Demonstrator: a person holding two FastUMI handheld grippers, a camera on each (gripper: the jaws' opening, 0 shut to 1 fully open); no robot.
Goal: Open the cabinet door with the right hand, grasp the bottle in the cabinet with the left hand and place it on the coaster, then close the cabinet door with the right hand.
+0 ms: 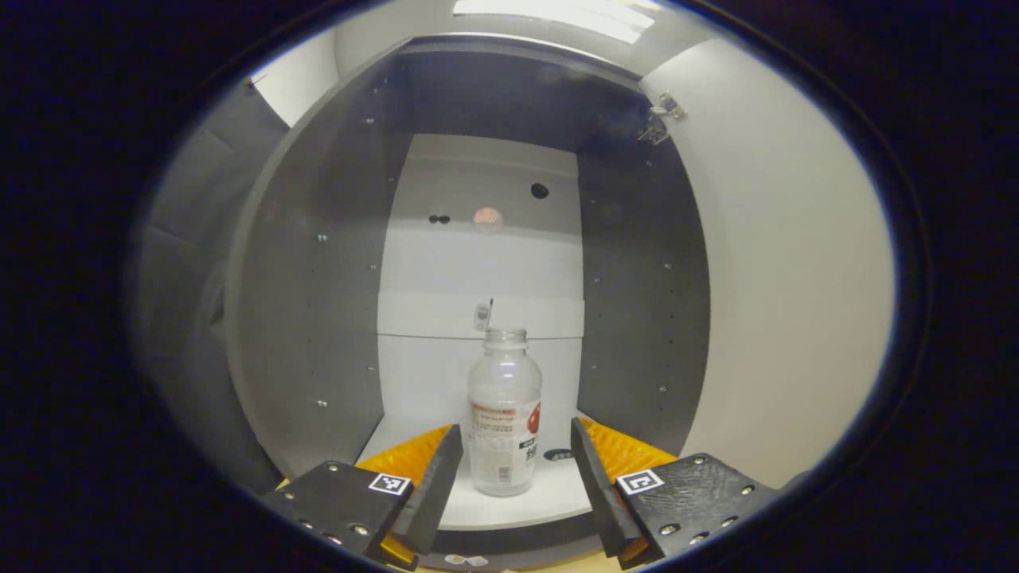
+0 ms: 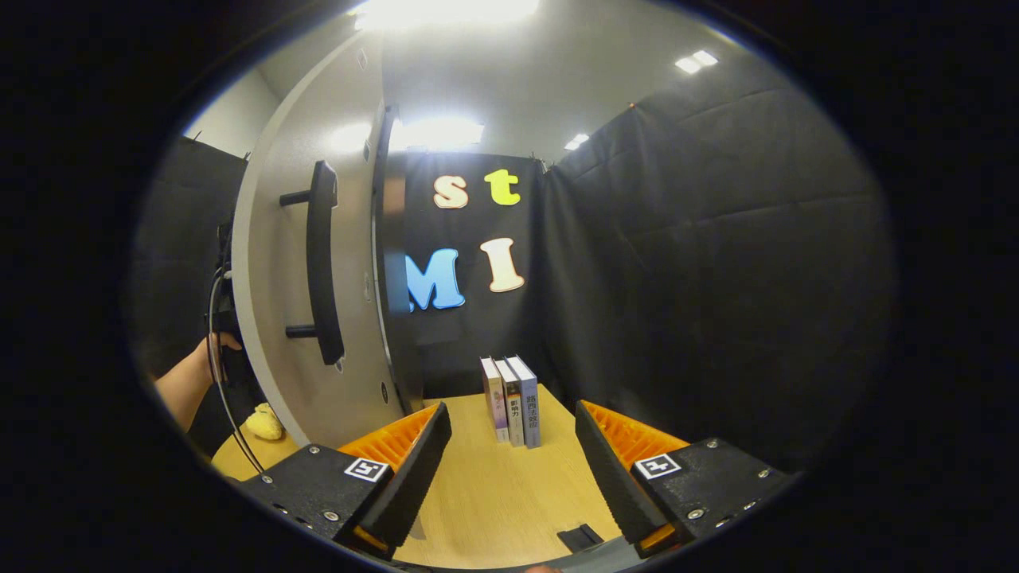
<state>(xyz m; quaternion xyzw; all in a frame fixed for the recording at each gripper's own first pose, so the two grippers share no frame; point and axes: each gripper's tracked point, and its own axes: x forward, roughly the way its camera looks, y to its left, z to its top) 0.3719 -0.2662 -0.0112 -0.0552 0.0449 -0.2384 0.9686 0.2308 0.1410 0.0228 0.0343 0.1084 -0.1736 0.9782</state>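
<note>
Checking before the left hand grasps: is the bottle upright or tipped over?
Upright. The bottle stands on its base on the cabinet floor, neck up, between the left gripper's open fingers, untouched.

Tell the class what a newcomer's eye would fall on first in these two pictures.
In the left gripper view, a clear uncapped bottle stands upright on the white shelf of the open cabinet, framed between the left hand-held gripper's spread fingers. In the right gripper view, the swung-open cabinet door with its dark bar handle rises at left, three upright books behind.
</note>
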